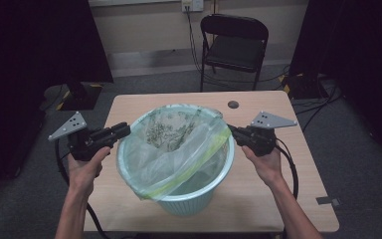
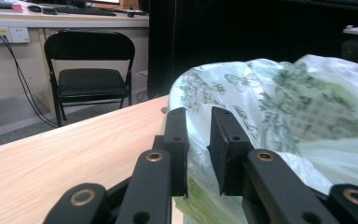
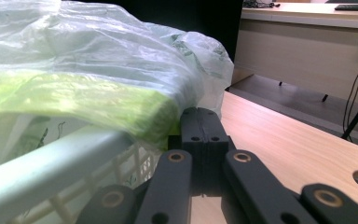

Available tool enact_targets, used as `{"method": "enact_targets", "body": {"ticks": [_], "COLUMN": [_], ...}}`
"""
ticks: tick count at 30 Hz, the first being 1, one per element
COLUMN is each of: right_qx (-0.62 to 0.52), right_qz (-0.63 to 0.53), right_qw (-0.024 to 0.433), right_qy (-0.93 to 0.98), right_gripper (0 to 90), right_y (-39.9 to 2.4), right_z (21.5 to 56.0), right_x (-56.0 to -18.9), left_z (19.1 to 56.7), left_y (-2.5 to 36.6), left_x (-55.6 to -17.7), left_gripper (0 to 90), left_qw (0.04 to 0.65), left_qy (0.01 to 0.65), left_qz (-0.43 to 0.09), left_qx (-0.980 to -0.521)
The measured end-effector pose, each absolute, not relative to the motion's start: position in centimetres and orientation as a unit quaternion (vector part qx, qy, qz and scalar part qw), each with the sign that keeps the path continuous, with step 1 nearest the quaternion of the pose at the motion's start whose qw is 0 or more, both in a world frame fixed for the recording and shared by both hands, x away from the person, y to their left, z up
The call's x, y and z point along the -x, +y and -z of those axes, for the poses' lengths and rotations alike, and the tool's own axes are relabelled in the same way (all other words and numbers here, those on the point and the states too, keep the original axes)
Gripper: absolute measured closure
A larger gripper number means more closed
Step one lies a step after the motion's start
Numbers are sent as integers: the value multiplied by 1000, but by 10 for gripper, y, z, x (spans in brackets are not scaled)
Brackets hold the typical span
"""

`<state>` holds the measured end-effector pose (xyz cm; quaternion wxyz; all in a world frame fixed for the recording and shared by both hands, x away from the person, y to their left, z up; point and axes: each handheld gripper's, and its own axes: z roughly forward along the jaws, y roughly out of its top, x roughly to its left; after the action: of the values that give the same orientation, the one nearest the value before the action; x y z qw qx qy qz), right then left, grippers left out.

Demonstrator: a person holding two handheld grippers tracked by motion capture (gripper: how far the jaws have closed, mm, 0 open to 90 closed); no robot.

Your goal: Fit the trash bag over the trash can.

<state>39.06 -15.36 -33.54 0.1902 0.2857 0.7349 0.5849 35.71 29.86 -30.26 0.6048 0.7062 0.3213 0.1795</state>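
Bag (image 1: 179,149) of thin translucent plastic, pale with a green leafy print and a yellow-green band (image 1: 199,159) along its hem, sits in a pale blue-green wastebasket (image 1: 189,201) at the middle of the table (image 1: 298,189). Its mouth is only partly spread: the far edge drapes over the basket's rim, while the near edge sags in a diagonal fold across the opening. What lies at the basket's bottom is hidden under crumpled film. In the left gripper view the print blurs at the right. In the right gripper view the basket's rim (image 3: 42,170) is out of focus, with lattice wall just below it.

Left tongs (image 1: 125,130) sit at the basket's left edge; the left gripper view shows the jaws standing a narrow gap apart, bag film bulging just behind and below them (image 2: 261,116), no pad clearly pressing on it. Right tongs (image 1: 230,130) sit at the right edge; the right gripper view shows the jaws pressed fully together right beside the green hem (image 3: 121,107). Whether any film is pinched between them cannot be told.

Each gripper is held by a hand, left (image 1: 87,167) and right (image 1: 266,164). Beyond the table: a black folding chair (image 1: 234,47), cables on grey floor.
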Motion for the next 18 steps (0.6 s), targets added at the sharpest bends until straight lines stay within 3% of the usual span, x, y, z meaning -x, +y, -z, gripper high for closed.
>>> {"method": "enact_targets", "body": {"ticks": [3, 7, 10, 13, 18], "right_qx": [-284, -287, -289, -289, -302], "right_qz": [-587, -588, -591, -589, -584], "right_qw": [187, 185, 180, 184, 213], "right_qy": [734, 733, 731, 732, 723], "right_gripper": [900, 900, 896, 782, 648], "right_y": [-151, -150, -150, -149, -158], "right_z": [336, 336, 337, 336, 324], "right_x": [-396, -407, -412, -411, -403], "left_z": [304, 302, 300, 302, 306], "left_y": [302, 297, 289, 282, 286], "left_x": [-361, -382, -400, -408, -401], "left_gripper": [729, 545, 516, 717, 758], "left_qw": [614, 628, 622, 606, 616], "left_qy": [316, 320, 318, 312, 319], "left_qz": [-160, -162, -150, -136, -139], "left_qx": [-705, -690, -700, -720, -706]}}
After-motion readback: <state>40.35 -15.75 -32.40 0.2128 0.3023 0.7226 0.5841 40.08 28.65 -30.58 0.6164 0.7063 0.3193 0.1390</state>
